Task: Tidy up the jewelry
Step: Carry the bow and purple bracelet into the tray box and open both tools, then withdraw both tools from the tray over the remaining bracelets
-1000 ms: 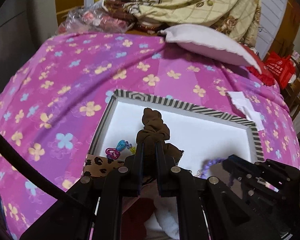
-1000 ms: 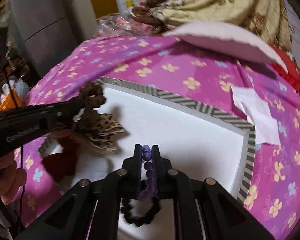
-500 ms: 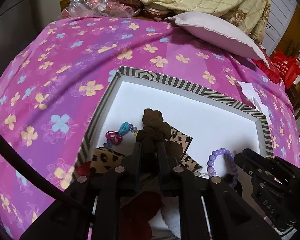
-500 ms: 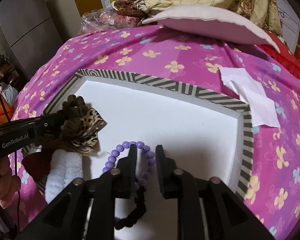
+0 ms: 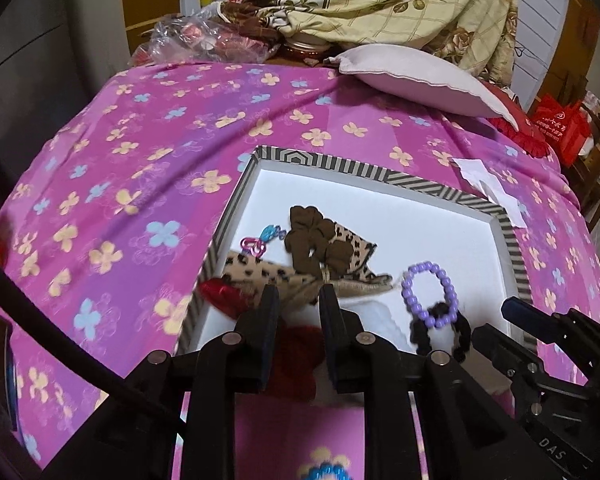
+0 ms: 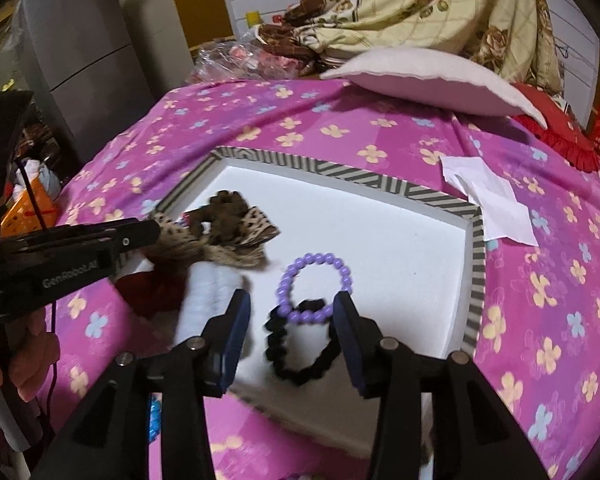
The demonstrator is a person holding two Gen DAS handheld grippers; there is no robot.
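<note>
A white tray with a striped rim point(image 5: 384, 175) point(image 6: 340, 170) lies on the pink bed. In it lie a brown scrunchie point(image 5: 312, 242) point(image 6: 220, 210) on a leopard-print bow point(image 5: 260, 274) point(image 6: 256, 222), a purple bead bracelet point(image 5: 430, 294) point(image 6: 314, 286), a black bead bracelet point(image 5: 440, 330) point(image 6: 300, 344), a small pink and blue clip point(image 5: 260, 240), a red bow point(image 5: 224, 294) and a white fluffy piece point(image 6: 208, 292). My left gripper point(image 5: 299, 300) is open and empty just behind the bow. My right gripper point(image 6: 292, 312) is open and empty, its fingers either side of the bracelets.
A white paper point(image 6: 488, 200) point(image 5: 488, 188) lies on the bedspread right of the tray. A pale pillow point(image 6: 432, 80) and a folded floral blanket point(image 5: 400, 4) are at the back. A grey fridge point(image 6: 80, 60) stands to the left.
Both grippers have opened and drawn back. The left one let go of the brown scrunchie onto the bow. The right one let go of the purple bracelet, which now lies in the tray.
</note>
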